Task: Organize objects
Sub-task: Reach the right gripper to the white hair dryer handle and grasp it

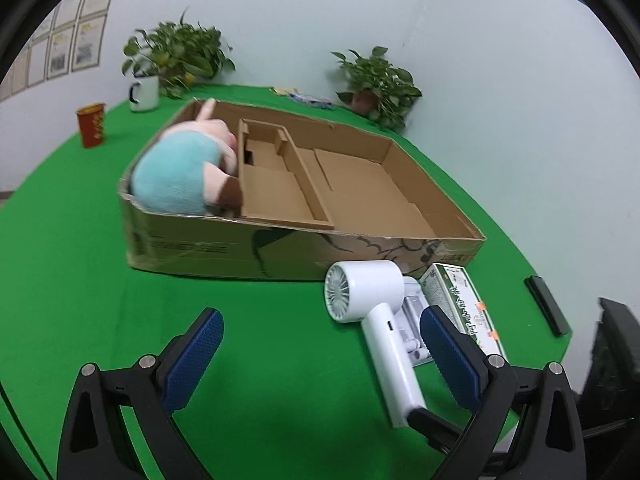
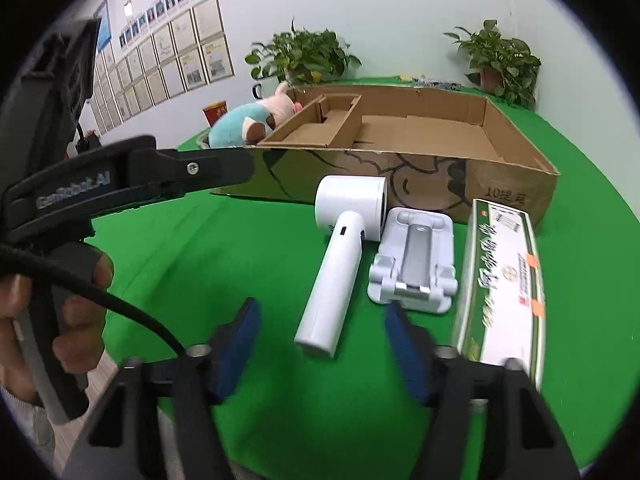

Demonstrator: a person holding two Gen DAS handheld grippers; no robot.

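Observation:
A shallow open cardboard box (image 1: 224, 246) (image 2: 516, 188) lies on the green table. A blue and pink plush toy (image 1: 180, 172) (image 2: 248, 120) sits in its left end. In front of the box lie a white hair dryer (image 1: 372, 304) (image 2: 340, 248), a white phone stand (image 1: 414, 320) (image 2: 416, 260) and a long green and white carton (image 1: 464, 300) (image 2: 504, 284). My left gripper (image 1: 324, 344) is open and empty, with the dryer handle near its right finger. My right gripper (image 2: 320, 336) is open and empty, just short of the dryer handle's end. The left gripper's body (image 2: 132, 176) shows in the right wrist view.
Two potted plants (image 1: 176, 56) (image 1: 380, 84) stand at the table's far edge. A white mug (image 1: 144, 94) and a red cup (image 1: 92, 124) stand at the far left. A dark flat bar (image 1: 546, 304) lies near the right edge. Framed papers hang on the wall (image 2: 176, 60).

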